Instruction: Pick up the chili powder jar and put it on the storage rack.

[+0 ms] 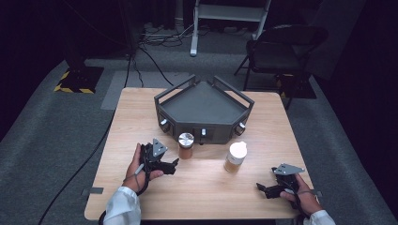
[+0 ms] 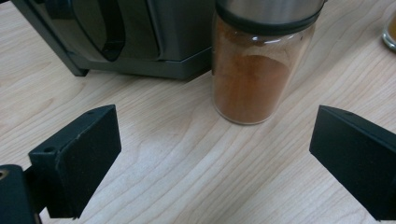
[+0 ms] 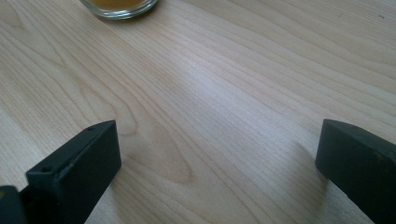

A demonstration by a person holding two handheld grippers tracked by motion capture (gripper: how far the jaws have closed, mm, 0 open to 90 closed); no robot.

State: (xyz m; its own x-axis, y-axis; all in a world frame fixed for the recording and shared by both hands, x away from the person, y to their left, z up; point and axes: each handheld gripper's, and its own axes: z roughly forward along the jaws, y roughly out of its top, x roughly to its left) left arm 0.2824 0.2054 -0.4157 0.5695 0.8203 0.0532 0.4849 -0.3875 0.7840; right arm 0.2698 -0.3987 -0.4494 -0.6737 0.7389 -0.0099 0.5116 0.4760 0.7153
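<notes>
High view, 2 jars (image 1: 186,145) on table (image 1: 141,122), 1 tray (image 1: 204,105), both grippers (image 1: 174,164) spread.

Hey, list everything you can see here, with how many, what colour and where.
Table: one, light wood, centre.
Tray: one, dark grey, three-cornered, far middle of table.
Jar with silver lid: one, brown powder, in front of tray, left.
Jar with white lid: one, amber contents, in front of tray, right.
Chair: one, black, behind table, right.
Left gripper: black, open, near silver-lidded jar.
Right gripper: black, open, near table's right front.
</notes>
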